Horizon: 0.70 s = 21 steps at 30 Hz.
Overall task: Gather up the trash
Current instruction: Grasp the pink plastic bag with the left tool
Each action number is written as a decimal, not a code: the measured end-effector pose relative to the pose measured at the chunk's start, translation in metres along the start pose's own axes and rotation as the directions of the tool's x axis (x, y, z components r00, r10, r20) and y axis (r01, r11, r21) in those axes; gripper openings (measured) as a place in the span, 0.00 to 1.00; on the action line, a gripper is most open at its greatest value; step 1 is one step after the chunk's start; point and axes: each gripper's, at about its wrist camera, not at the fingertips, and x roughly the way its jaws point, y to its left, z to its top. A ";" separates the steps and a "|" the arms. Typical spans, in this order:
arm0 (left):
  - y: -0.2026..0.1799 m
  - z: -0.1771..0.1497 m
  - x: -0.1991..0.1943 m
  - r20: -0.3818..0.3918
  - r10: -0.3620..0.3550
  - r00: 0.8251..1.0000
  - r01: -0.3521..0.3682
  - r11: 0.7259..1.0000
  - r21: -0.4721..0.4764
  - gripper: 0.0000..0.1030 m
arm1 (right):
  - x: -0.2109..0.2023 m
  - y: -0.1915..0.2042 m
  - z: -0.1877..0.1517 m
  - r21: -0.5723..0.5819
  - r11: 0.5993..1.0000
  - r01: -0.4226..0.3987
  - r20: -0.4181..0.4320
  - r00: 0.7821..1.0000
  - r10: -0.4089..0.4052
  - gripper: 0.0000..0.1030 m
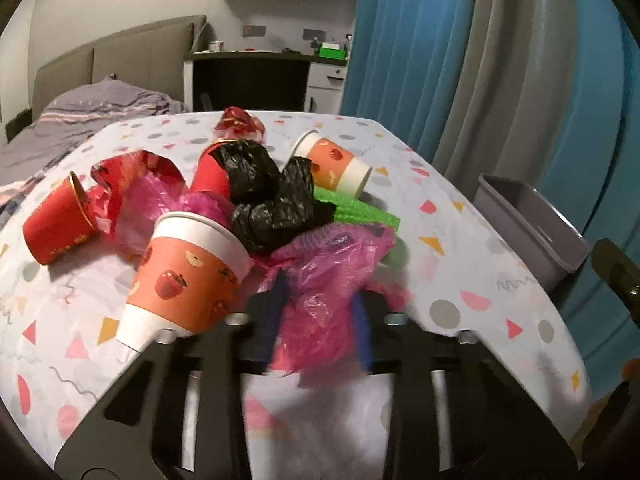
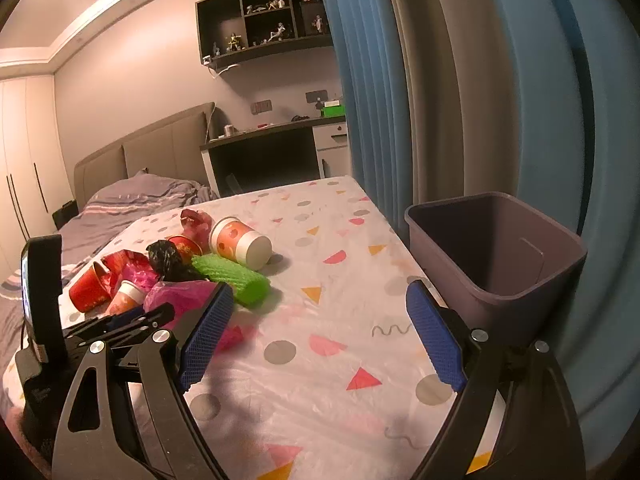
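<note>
Left tongs (image 1: 320, 312) clamped on pink plastic bag (image 1: 332, 264) at near edge of trash pile, tabletop (image 2: 320, 360) centre-left. Right tongs (image 2: 320, 340) wide open, empty. Purple bin (image 2: 500, 264) at right looks empty. Cups, black bag (image 1: 272, 192), green wrap (image 2: 236, 282) uncollected; task barely begun.

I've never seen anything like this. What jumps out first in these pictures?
A bright heap of trash on the patterned tablecloth: the left tongs pinch a crumpled pink plastic bag, beside an orange paper cup lying tipped over. At the table's right edge stands a grey bin, with the right tongs open near it.
</note>
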 end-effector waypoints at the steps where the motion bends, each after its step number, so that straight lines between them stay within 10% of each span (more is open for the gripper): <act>1: 0.000 0.000 -0.002 0.000 -0.008 1.000 0.008 1.000 -0.001 0.12 | 0.000 0.000 0.000 0.001 1.000 0.000 -0.002 1.000 0.000 0.83; 11: 0.007 0.001 -0.076 0.109 -0.141 0.984 0.147 0.988 -0.045 0.06 | 0.000 0.010 0.000 -0.022 1.000 -0.013 -0.007 1.000 0.012 0.83; 21: 0.066 0.009 -0.128 0.241 0.003 0.971 0.047 0.978 -0.204 0.06 | 0.015 0.052 -0.014 -0.078 0.992 -0.100 -0.076 0.993 0.094 0.79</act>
